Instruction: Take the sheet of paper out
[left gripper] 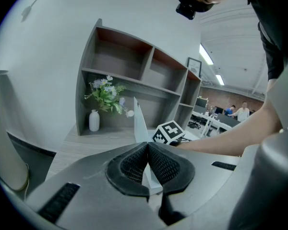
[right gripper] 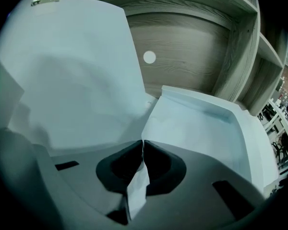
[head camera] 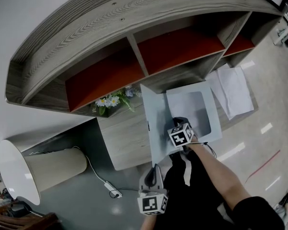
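Note:
A pale blue-grey folder (head camera: 157, 128) stands open on the wooden desk (head camera: 122, 140), with a white sheet of paper (head camera: 194, 110) lying in it. My left gripper (head camera: 155, 169) is shut on the folder's near bottom edge; in the left gripper view its pads (left gripper: 134, 164) pinch that thin edge (left gripper: 147, 178). My right gripper (head camera: 178, 121) reaches down into the folder. In the right gripper view the right gripper (right gripper: 143, 146) is shut on the white sheet (right gripper: 197, 128), and a strip of it (right gripper: 137, 188) shows behind the pads. The folder's cover (right gripper: 77, 80) rises at the left.
A grey shelf unit (head camera: 134, 13) with red back panels arches over the desk. A white vase of flowers (head camera: 110, 101) stands at the left of the folder. Loose white sheets (head camera: 235, 90) lie at the right. A lamp with a pale shade (head camera: 36, 169) and a cable (head camera: 105, 183) are at lower left.

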